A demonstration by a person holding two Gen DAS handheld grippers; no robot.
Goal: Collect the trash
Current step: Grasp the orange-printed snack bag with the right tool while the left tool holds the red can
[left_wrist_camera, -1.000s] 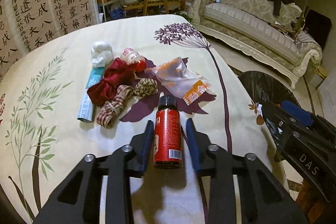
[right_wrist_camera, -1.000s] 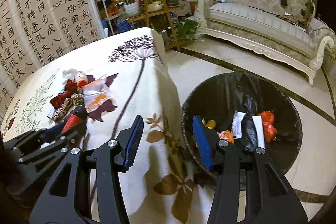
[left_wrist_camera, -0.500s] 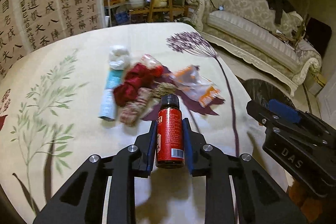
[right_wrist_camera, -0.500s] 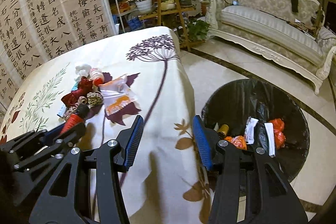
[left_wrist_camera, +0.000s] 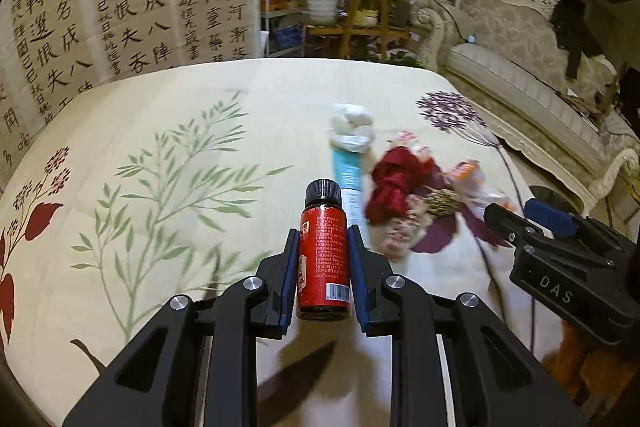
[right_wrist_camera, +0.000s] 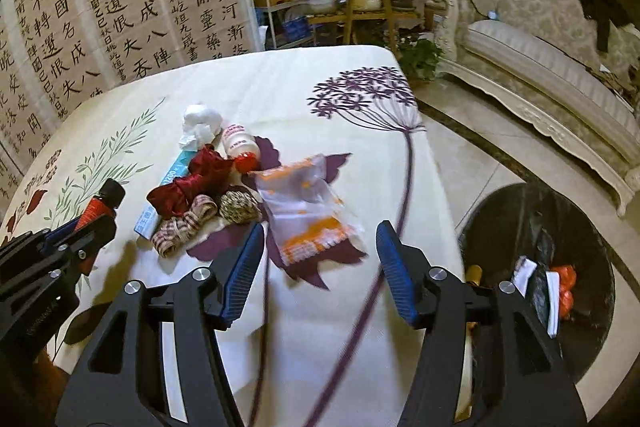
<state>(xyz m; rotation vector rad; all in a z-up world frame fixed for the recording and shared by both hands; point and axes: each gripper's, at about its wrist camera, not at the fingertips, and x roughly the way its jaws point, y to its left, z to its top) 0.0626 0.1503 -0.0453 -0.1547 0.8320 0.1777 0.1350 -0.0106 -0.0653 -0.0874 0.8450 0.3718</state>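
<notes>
two blue-padded fingers of the left gripper are clenching a small red bottle in the left wrist view; it is showing a black screw cap, a red label with printed text and a barcode near its base, and it is pointing toward 12 o'clock above the floral tablecloth. at 2 o'clock from the bottle, a trash pile is lying on the cloth, blurred: white crumpled tissue, a teal tube, red fabric, an orange-and-clear wrapper. the right gripper is showing at 3 o'clock.

in the right wrist view, the right gripper is hanging released, fingers wide apart, with the orange-and-clear wrapper just beyond them at 12 o'clock. the bottle is sitting in the left gripper at 9 o'clock. a black-lined bin holding trash is standing on the floor at 3 o'clock.
</notes>
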